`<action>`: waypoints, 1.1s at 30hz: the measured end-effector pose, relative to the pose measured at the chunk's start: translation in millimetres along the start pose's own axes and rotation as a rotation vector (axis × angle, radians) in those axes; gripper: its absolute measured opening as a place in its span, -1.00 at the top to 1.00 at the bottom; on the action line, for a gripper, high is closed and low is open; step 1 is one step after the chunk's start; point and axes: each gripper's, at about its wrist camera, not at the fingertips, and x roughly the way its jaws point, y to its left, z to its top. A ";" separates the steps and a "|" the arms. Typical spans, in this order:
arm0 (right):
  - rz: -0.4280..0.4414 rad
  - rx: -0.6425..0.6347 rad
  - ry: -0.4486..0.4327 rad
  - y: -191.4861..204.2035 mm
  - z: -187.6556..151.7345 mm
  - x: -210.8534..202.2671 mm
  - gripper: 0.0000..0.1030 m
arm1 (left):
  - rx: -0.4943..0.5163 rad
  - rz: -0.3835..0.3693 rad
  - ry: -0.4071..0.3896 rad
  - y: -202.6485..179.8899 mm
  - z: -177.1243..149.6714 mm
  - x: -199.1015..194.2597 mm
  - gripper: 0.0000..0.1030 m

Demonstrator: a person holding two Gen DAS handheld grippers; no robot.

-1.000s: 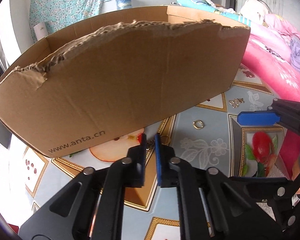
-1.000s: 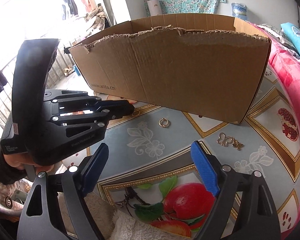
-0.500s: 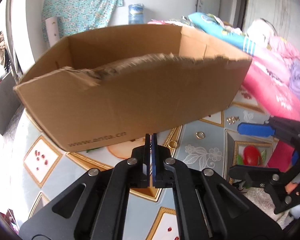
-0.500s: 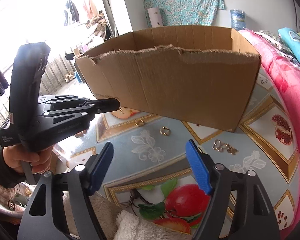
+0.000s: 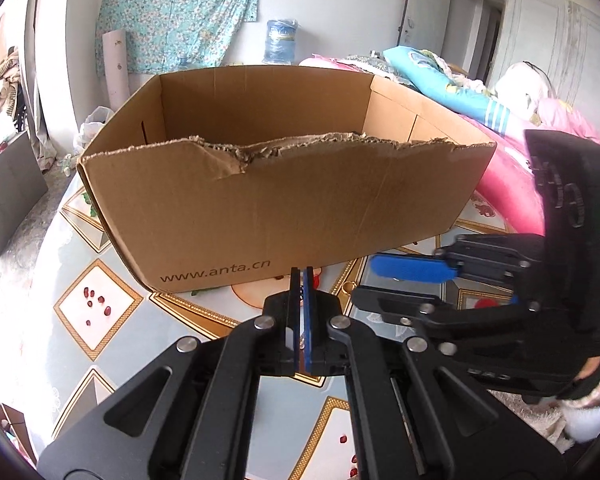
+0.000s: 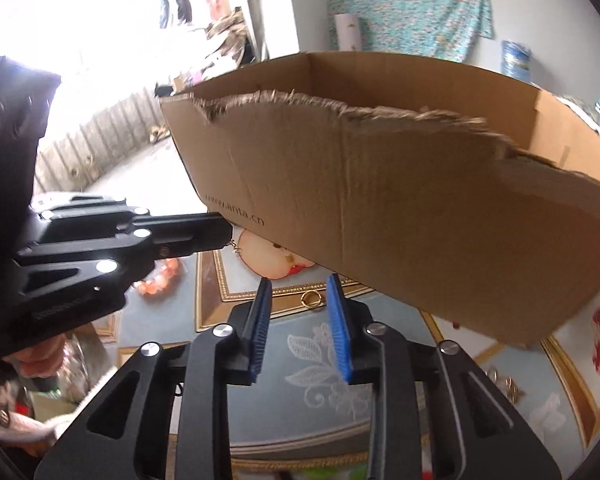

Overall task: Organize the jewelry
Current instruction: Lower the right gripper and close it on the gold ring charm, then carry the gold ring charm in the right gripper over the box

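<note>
My left gripper has its 2 blue pads pressed together on a small gold chain piece, which dangles from its tip just in front of the torn brown cardboard box printed "www.anta.cn". My right gripper is spread, pads apart, low over the fruit-patterned tablecloth, with 1 gold ring lying between and just beyond its fingertips, near the box's bottom edge. More gold jewelry pieces lie on the cloth off to the right, well apart from both grippers.

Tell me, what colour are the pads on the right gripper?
Blue pads; clearest in the right wrist view.
</note>
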 end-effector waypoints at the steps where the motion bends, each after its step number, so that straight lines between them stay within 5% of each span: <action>1: 0.000 -0.016 0.010 -0.1 1.0 3.0 0.54 | -0.002 -0.003 0.001 0.5 -0.8 0.5 0.99; 14: -0.005 -0.074 0.063 1.8 5.0 11.2 0.77 | -0.028 -0.025 -0.005 13.7 -4.9 3.0 0.99; 33: 0.026 -0.012 -0.057 9.4 0.8 -37.1 0.82 | -0.002 -0.033 -0.080 8.5 4.8 -36.0 0.99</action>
